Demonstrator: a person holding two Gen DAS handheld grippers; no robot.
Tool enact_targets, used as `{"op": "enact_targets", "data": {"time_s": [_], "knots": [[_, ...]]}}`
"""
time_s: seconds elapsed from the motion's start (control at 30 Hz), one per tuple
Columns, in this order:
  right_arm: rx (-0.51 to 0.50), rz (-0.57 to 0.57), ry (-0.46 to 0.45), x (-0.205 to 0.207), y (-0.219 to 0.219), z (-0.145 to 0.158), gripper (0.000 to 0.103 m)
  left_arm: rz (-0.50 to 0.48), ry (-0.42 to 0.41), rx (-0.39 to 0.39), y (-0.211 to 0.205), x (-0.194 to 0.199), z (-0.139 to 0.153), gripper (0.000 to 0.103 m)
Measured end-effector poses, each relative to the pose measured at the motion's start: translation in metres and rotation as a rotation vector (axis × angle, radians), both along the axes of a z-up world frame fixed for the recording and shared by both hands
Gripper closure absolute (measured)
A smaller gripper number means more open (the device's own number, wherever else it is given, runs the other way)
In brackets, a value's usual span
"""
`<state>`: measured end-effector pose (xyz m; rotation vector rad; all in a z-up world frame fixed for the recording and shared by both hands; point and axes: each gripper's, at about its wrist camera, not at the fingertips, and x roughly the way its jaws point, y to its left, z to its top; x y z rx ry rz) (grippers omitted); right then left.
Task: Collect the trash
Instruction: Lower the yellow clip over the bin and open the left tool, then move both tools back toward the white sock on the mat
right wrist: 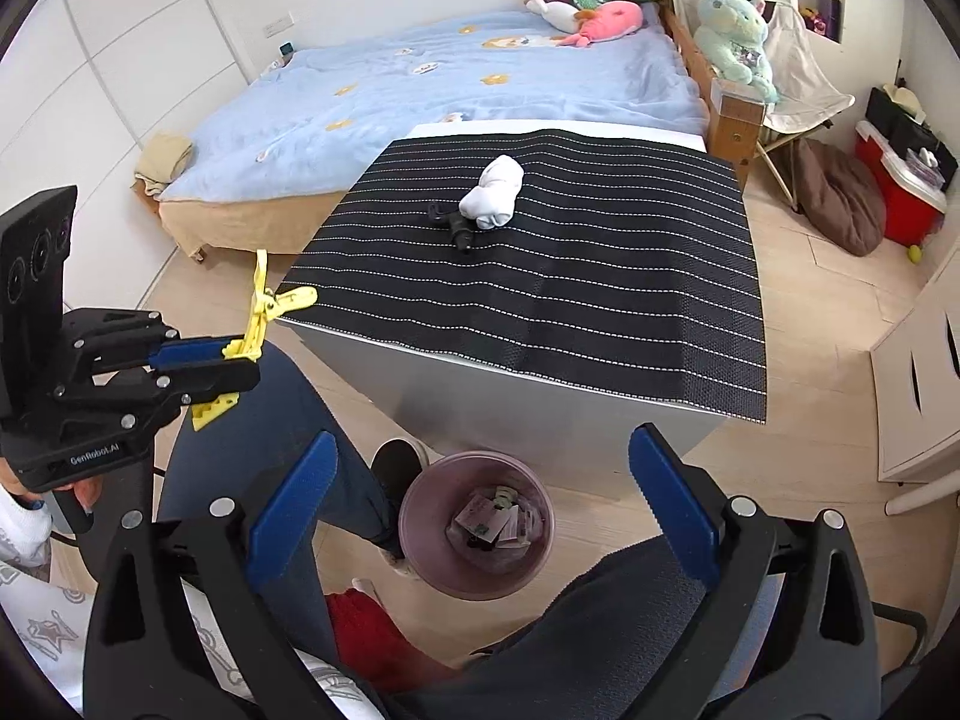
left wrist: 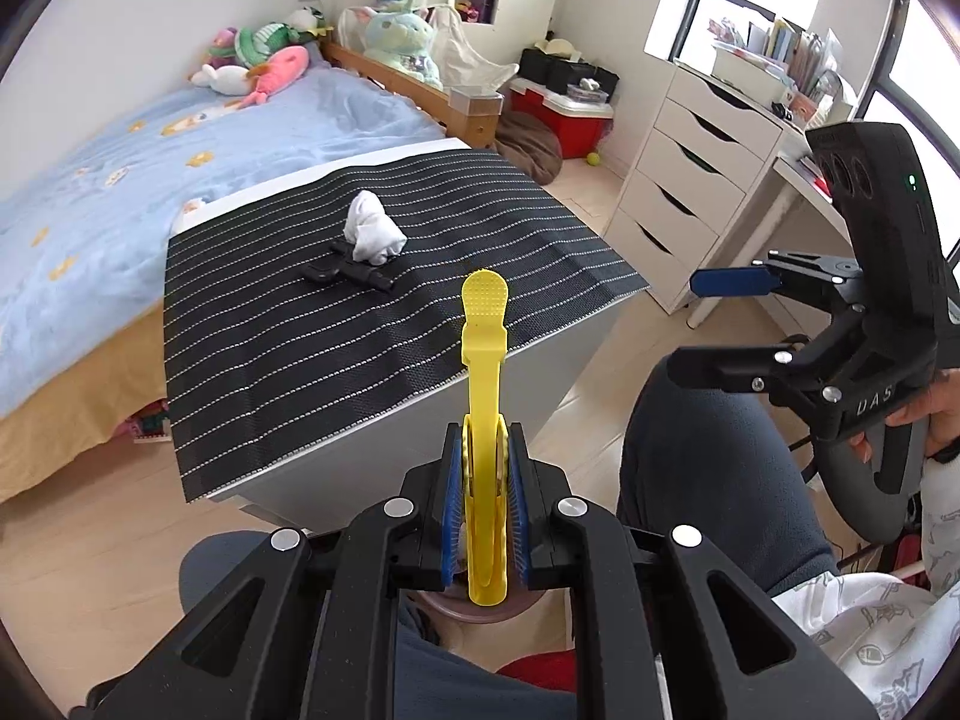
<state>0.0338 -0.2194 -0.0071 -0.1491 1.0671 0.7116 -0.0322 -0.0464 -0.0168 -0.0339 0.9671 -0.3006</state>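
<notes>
At six o'clock in the left wrist view, the left gripper pinches a yellow clip above the worktop edge; released early, it could miss the bin. Below the right gripper, whose jaws gape empty, the purple bin at six o'clock holds paper scraps, with a white wad and a black piece at twelve o'clock.

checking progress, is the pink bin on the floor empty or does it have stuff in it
Not empty. The right wrist view looks down into the pink bin, and several small crumpled scraps lie at its bottom, well below the rim.
</notes>
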Motion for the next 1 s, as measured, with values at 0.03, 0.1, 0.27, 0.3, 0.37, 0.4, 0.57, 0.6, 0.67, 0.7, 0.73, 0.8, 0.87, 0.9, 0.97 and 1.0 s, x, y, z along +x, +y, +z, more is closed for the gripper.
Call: {"op": "enact_targets", "data": {"time_s": [0.03, 0.1, 0.27, 0.3, 0.37, 0.4, 0.57, 0.6, 0.67, 0.7, 0.73, 0.8, 0.87, 0.9, 0.97, 1.0], "knots": [[-0.001, -0.002, -0.001, 0.000, -0.001, 0.000, 0.007, -0.004, 0.001, 0.000, -0.002, 0.000, 0.000, 0.089], [-0.001, -0.006, -0.003, 0.001, -0.004, 0.001, 0.007, -0.016, 0.002, 0.002, -0.005, 0.000, 0.000, 0.089], [0.007, -0.026, -0.003, 0.004, -0.011, 0.002, 0.007, -0.040, 0.006, 0.010, -0.012, -0.002, 0.000, 0.089], [0.010, -0.033, -0.003, 0.005, -0.013, 0.002, 0.007, -0.044, 0.008, 0.012, -0.013, -0.002, 0.000, 0.089], [0.016, -0.041, -0.001, 0.006, -0.016, 0.002, 0.007, -0.052, 0.010, 0.014, -0.015, -0.002, 0.000, 0.089], [0.019, -0.046, -0.001, 0.007, -0.018, 0.003, 0.007, -0.058, 0.014, 0.016, -0.016, -0.002, -0.001, 0.089], [0.019, -0.059, -0.001, 0.008, -0.021, 0.003, 0.007, -0.078, 0.006, -0.012, -0.018, -0.003, -0.001, 0.028], [0.020, -0.060, -0.001, 0.008, -0.022, 0.003, 0.006, -0.074, -0.002, -0.027, -0.016, -0.003, -0.001, 0.020], [0.020, -0.060, -0.001, 0.008, -0.022, 0.003, 0.006, -0.044, -0.025, -0.027, -0.012, -0.002, 0.000, 0.012], [0.021, -0.059, -0.001, 0.008, -0.022, 0.003, 0.006, -0.033, -0.024, -0.017, -0.012, -0.001, 0.000, 0.011], [0.021, -0.058, 0.000, 0.008, -0.022, 0.003, 0.006, -0.021, -0.024, -0.009, -0.011, 0.000, -0.001, 0.009], [0.022, -0.057, 0.001, 0.008, -0.022, 0.002, 0.006, 0.006, -0.036, 0.013, -0.008, 0.000, -0.001, 0.008], [0.024, -0.058, 0.002, 0.007, -0.021, 0.002, 0.006, 0.024, -0.045, 0.030, -0.007, 0.001, -0.002, 0.008], [0.025, -0.058, 0.003, 0.007, -0.021, 0.001, 0.005, 0.035, -0.046, 0.035, -0.006, 0.001, -0.002, 0.008], [0.024, -0.058, 0.003, 0.007, -0.020, 0.001, 0.005, 0.045, -0.041, 0.037, -0.004, 0.002, -0.003, 0.008], [0.024, -0.056, 0.005, 0.007, -0.020, 0.000, 0.005, 0.051, -0.039, 0.037, -0.002, 0.002, -0.004, 0.008]]}}
